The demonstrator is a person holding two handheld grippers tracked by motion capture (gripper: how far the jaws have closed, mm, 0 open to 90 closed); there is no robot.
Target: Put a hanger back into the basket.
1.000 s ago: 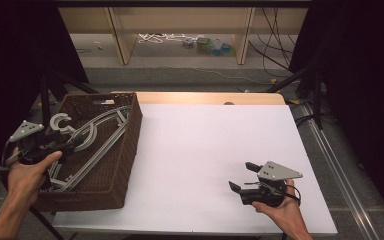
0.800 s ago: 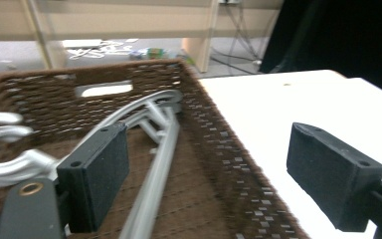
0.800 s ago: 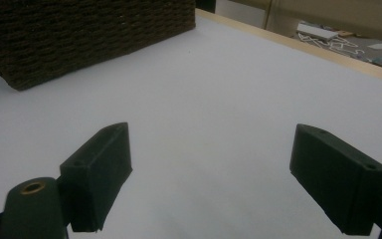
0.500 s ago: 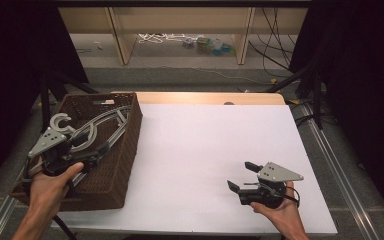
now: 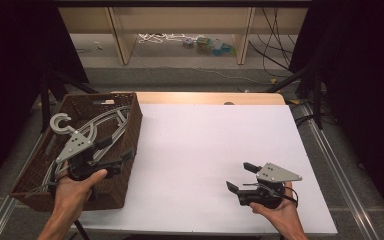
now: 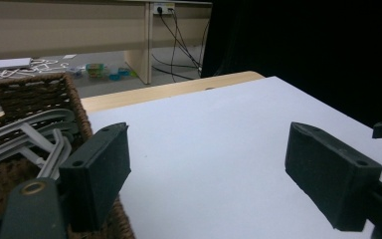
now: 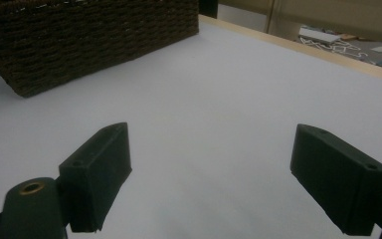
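**Inspector:** Where the wicker basket (image 5: 125,150) sits at the left edge of the white table (image 5: 205,150), which way do its contents run?

**Assistant:** The basket's long axis runs near to far, slightly slanted. Grey plastic hangers (image 5: 107,122) lie inside along that same axis; one hook (image 5: 60,121) curls up at the far left, and I cannot count the hangers. In the left gripper view their grey arms (image 6: 35,134) rest against the woven wall (image 6: 40,97).

**Inspector:** Appearance?

**Assistant:** Dark brown weave, rectangular, open-topped. The hangers are pale grey with thin curved arms.

**Inspector:** Left gripper?

**Assistant:** The left gripper (image 5: 112,152) hangs over the near part of the basket, jaws spread wide with nothing between them, pointing right and far across the table. Its own view shows the same gap (image 6: 204,174).

**Inspector:** Right gripper?

**Assistant:** The right gripper (image 5: 241,177) is low over the near right of the table, jaws wide apart and unloaded, aimed left toward the basket (image 7: 79,40).

**Inspector:** Changes against the earlier frames?

**Assistant:** The left gripper has moved right, from outside the basket's left rim to over it. The right gripper has held its place.
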